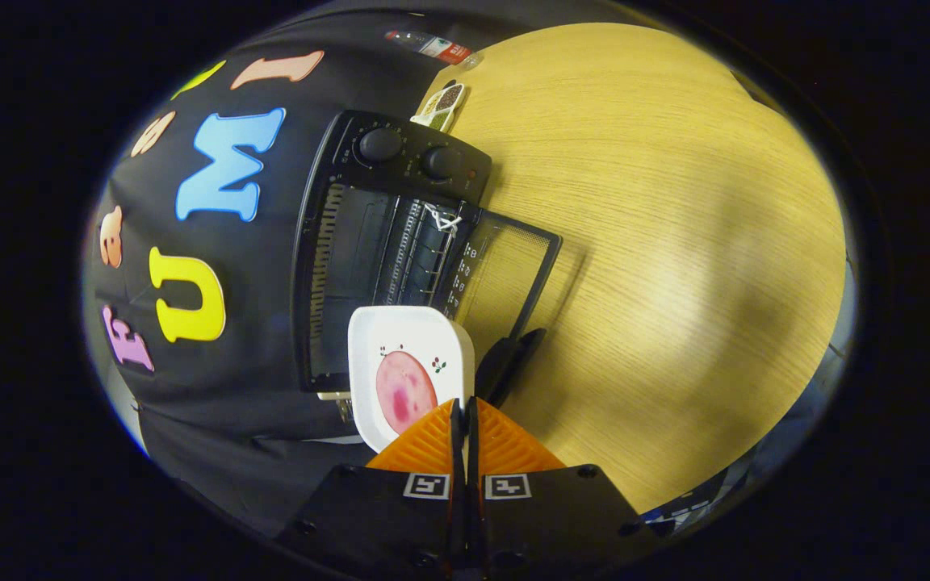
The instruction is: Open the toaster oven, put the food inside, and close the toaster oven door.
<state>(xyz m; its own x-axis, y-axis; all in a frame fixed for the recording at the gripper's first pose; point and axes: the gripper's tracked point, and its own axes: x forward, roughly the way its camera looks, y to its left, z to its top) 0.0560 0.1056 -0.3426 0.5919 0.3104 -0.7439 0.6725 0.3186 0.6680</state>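
Toaster oven (368, 242) stands open, door (505, 274) down; the fingers (460, 420) clamp the food plate (408, 371) by its edge. Next, probably, slide it into the cavity.

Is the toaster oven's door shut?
No, the toaster oven has its glass door swung open, and the gripper, jaws closed on the rim of the white plate, holds it at the opening.

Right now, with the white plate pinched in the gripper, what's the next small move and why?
Probably ease the white square plate with the pink slice forward into the black toaster oven: the gripper is shut on its rim, the glass door hangs open, and the plate sits at the mouth.
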